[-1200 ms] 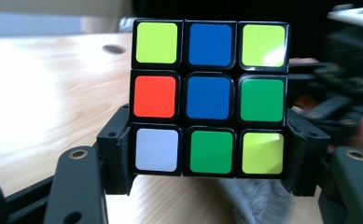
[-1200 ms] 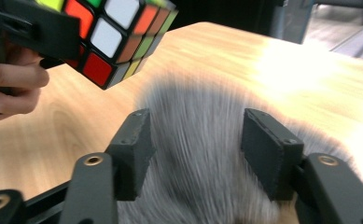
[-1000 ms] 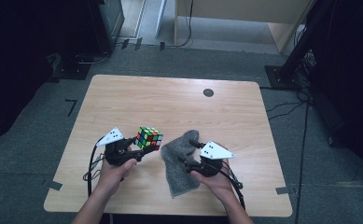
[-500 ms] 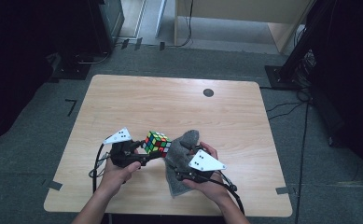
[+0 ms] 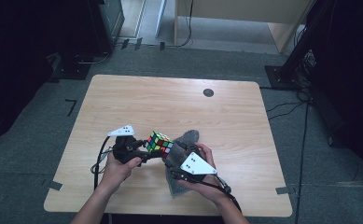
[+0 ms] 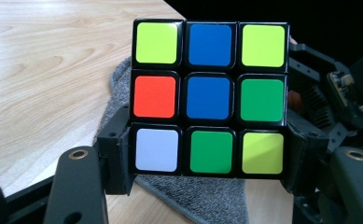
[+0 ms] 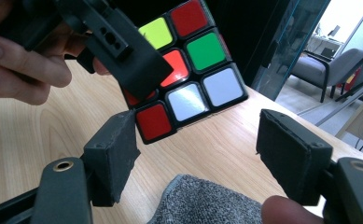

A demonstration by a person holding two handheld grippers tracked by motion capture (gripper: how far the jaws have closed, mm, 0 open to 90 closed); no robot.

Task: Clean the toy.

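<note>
Left tongs (image 6: 207,186) clamping puzzle cube (image 6: 210,98) by its bottom layer, holding it raised over near-centre of bench (image 5: 137,102). Right tongs (image 7: 198,163) standing wide, jaws just closing slightly, nothing between pads; grey cloth (image 7: 202,205) lying just beneath them.

Judged step: you are bringing cloth side toward cube for wiping. Next move is calling for cloth pressed on cube face while left grip is staying firm.

Left tongs covering part of cube in right gripper view; cloth hold is hard to make out.

I can read no words, brands or numbers here; my puzzle cube (image 6: 210,97) bears only plain colour stickers.
</note>
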